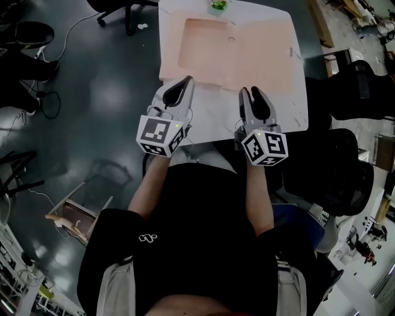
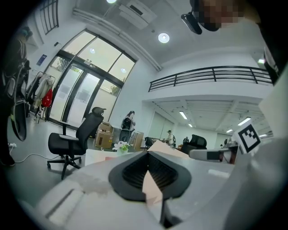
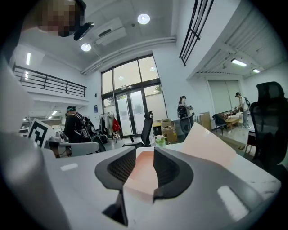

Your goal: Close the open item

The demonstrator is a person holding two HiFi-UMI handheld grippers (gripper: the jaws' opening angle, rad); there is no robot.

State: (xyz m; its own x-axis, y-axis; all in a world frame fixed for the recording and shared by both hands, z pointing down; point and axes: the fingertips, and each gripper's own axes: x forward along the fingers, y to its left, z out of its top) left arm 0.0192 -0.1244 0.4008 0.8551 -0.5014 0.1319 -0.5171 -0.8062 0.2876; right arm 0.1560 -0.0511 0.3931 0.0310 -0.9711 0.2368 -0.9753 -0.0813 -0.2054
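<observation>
A pink box lies open on the white table, with a shallow recess in its left half. Both grippers hover over the table's near edge, just short of the box. My left gripper has its fingertips touching and nothing held between them; in the left gripper view pink shows only through the loop behind the tips. My right gripper stands open, with a clear gap between its jaws and the pink box seen through it. A pink panel of the box rises tilted at the right.
A small green plant stands at the table's far edge. Black office chairs stand to the right and beyond the table. Cables and a wooden frame lie on the dark floor at the left. People stand far off in the room.
</observation>
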